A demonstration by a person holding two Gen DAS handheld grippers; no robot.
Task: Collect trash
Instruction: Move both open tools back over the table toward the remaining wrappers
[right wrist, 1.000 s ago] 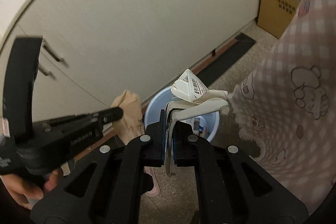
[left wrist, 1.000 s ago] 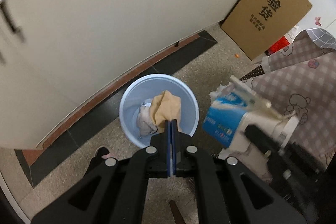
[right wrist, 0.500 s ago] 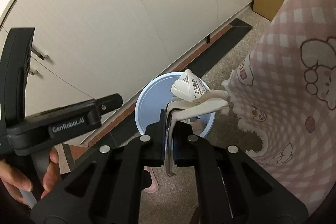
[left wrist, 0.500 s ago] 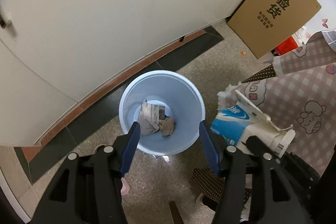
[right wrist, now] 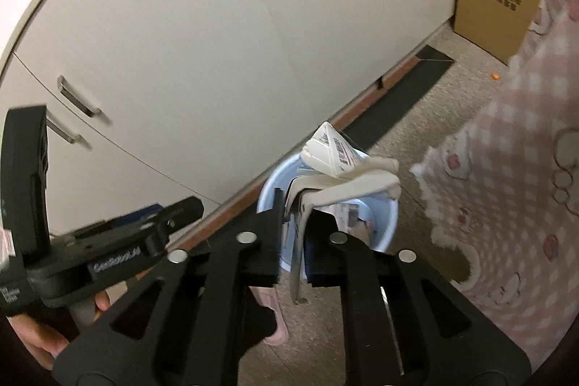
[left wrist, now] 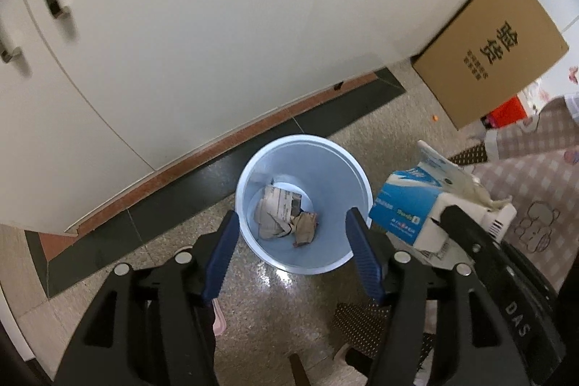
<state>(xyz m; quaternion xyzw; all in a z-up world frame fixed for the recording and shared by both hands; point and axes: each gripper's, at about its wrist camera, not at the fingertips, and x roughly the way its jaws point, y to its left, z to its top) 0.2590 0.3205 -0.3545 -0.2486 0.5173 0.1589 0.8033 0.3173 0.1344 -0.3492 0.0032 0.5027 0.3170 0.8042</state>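
Both grippers hung over the round pale-blue plastic bin (left wrist: 303,205): the left gripper (left wrist: 292,254) gaped wide, while the right gripper (right wrist: 294,234) clamped a flattened blue-and-white carton (right wrist: 334,156). Crumpled paper scraps (left wrist: 284,217) (brownish, printed) lay at the bin's bottom.

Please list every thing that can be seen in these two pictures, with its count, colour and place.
bin: 1, light blue, on the floor before the cabinets
crumpled trash: 2 pieces, grey printed and brown, in the bin
milk carton: 1, blue and white, crushed, held beside the bin's rim
cabinets: cream doors, metal handles, behind the bin
cardboard box: 1, brown, leaning by the cabinets
cloth: 1, pink checked, at the right
slipper: 1, pink, on the floor
left tool: open, above the bin
right tool: shut on milk carton
hand: 1, holding the left tool
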